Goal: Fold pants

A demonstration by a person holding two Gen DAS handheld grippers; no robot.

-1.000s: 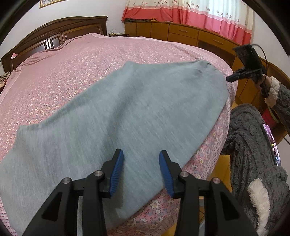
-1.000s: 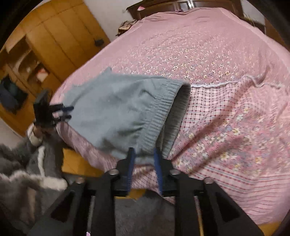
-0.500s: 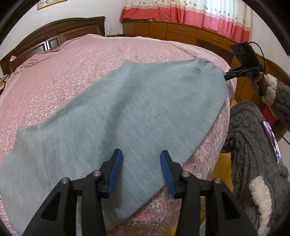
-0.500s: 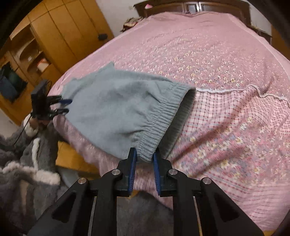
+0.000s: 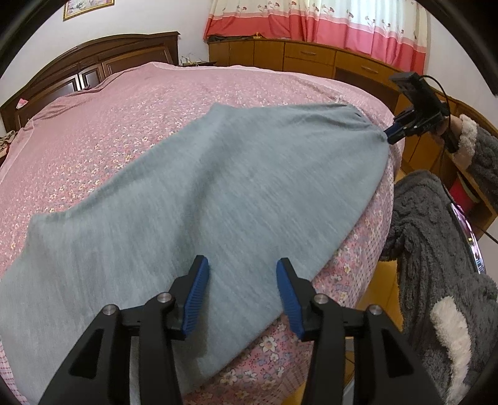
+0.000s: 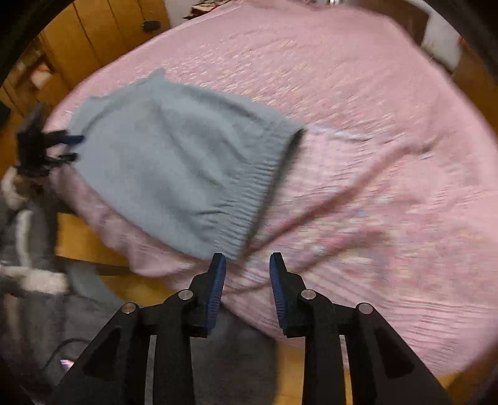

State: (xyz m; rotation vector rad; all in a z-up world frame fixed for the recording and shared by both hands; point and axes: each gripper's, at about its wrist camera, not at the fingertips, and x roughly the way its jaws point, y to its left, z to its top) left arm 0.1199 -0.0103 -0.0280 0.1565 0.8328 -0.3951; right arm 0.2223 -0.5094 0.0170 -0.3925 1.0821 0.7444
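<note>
My left tongs (image 5: 239, 280) were spread wide over the near edge of the pants (image 5: 218, 193), the blue pads (image 5: 196, 296) just above the grey cloth with nothing between them. My right tongs (image 6: 247, 277) were spread too and held nothing; the ribbed waistband (image 6: 258, 193) lay just ahead of the left pad, and I could not tell whether it touched.

The pants lay flat across the near corner of the bed (image 5: 124, 109), on the pink flowered cover, with one edge running along the bed's side. In the left view, the right tongs (image 5: 401, 129) sat at the far corner of the cloth, by the waistband. In the right view, the left tongs (image 6: 67, 146) showed at the other end of the pants; that picture was blurred.

My grey fleece sleeve (image 5: 479, 152) hung beside the bed. Beyond stood a dark headboard (image 5: 93, 62), wood cabinets (image 5: 305, 59) and a red-banded curtain (image 5: 326, 25).
</note>
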